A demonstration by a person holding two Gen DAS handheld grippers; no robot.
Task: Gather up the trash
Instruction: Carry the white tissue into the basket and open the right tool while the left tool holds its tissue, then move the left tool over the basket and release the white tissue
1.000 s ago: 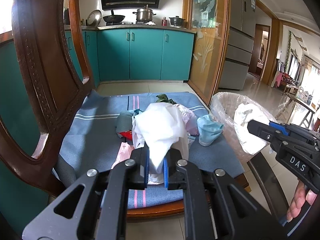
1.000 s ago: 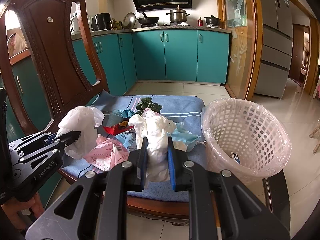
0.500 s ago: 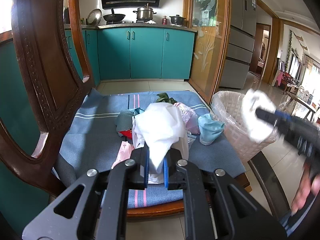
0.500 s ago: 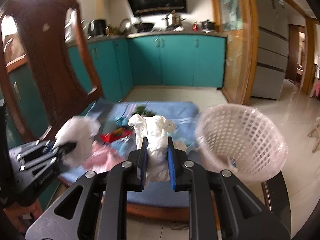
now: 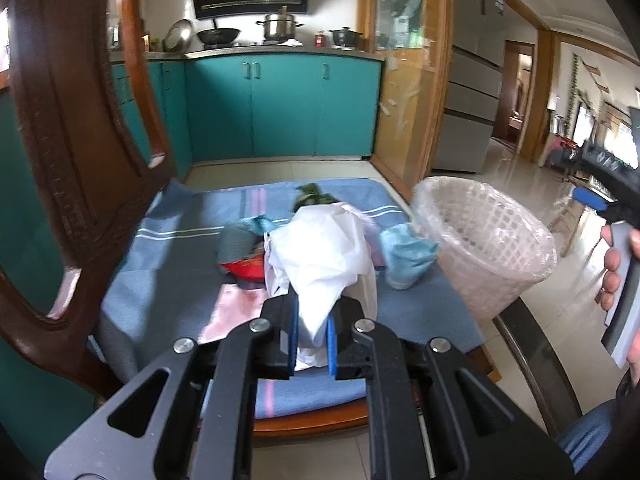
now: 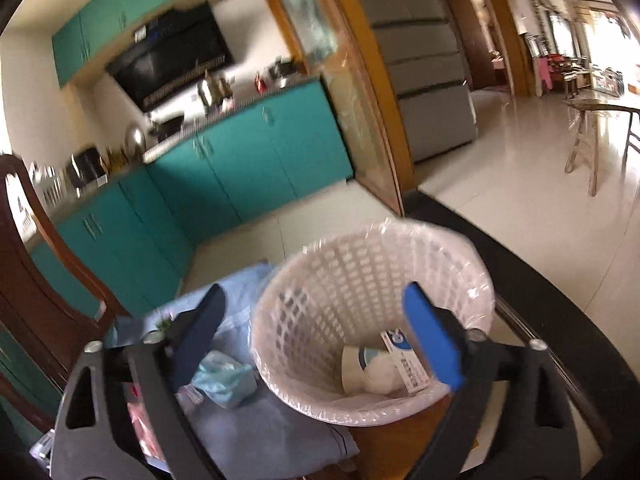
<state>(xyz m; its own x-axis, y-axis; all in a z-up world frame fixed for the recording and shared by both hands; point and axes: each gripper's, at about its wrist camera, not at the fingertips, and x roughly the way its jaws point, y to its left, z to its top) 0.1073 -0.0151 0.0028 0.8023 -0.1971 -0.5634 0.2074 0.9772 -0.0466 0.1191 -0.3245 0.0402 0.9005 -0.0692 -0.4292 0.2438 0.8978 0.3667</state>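
My left gripper [image 5: 314, 336] is shut on a white plastic bag [image 5: 320, 256], held above the trash pile on the blue chair cushion [image 5: 168, 280]. The pile holds a red wrapper [image 5: 244, 268], a pink wrapper [image 5: 236, 308] and a light blue wad [image 5: 408, 256]. To its right stands the lined white basket [image 5: 480, 248]. My right gripper [image 6: 314, 292] hangs tilted over the basket [image 6: 460, 276], its jaws opening wide with nothing between them. A white wad [image 6: 380, 376] and a printed box [image 6: 404, 356] lie in the bottom. The left wrist view shows the right gripper [image 5: 580, 178] at the far right.
The carved wooden chair back [image 5: 80, 140] rises on the left of the cushion. A dark table edge [image 6: 520, 272] curves past the basket. Teal kitchen cabinets [image 5: 280, 112] stand behind, and tiled floor with a wooden stool [image 6: 592, 132] opens to the right.
My right gripper swung right from the chair to above the basket, rolled, and opened; the white wad it held is out of its jaws. The left gripper kept still with its bag.
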